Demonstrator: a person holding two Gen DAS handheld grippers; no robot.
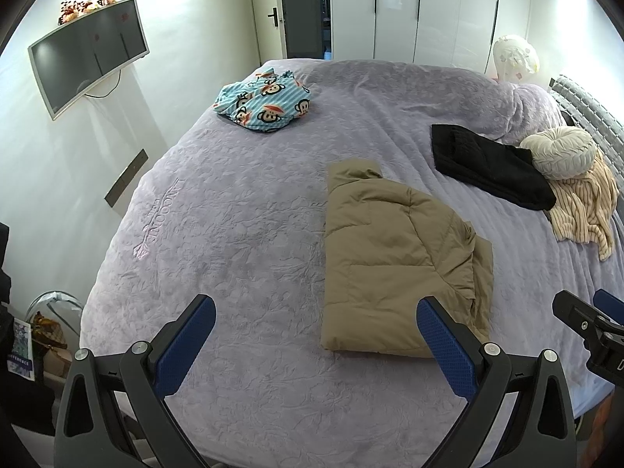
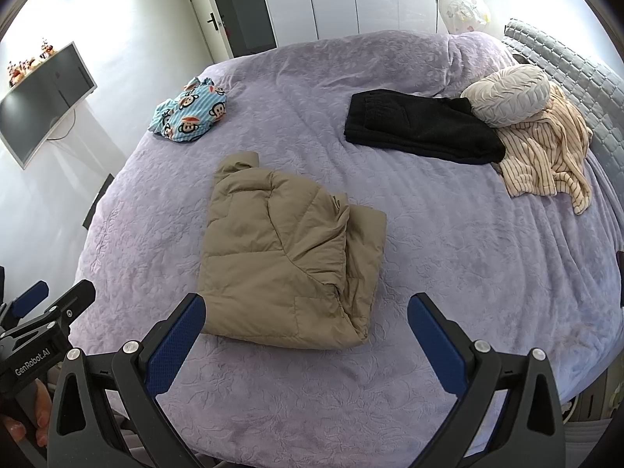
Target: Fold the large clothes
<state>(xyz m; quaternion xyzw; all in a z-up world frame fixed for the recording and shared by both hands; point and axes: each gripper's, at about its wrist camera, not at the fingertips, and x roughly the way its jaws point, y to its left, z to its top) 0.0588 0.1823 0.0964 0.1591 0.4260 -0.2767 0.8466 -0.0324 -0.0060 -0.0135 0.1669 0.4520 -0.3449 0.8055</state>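
A wide bed under a lilac embossed plush bedspread point(image 1: 241, 241) fills both views. On it, toward the near edge, lies the folded khaki quilted puffer jacket point(image 2: 280, 265), collar pointing to the far side, with layered edges bunched along its right side. Far left sits a crumpled blue striped garment with monkey faces point(image 1: 265, 103). Far right, a folded black knit garment point(image 2: 421, 126) lies touching a cream striped shirt point(image 2: 546, 156), and a round pleated cream cushion point(image 2: 511, 95) rests on both. A wall-mounted flat television point(image 1: 89, 54) hangs on the left wall, with white wardrobe doors point(image 1: 433, 7) beyond the bed.

The wardrobe tops are cut off by the lens edge; items beside the bed at near left are too dim to identify.

The left gripper point(image 1: 316, 341) hovers with its blue-padded fingers spread wide, holding nothing. The right gripper point(image 2: 306, 337) is likewise spread wide and empty, just short of the jacket's near edge.
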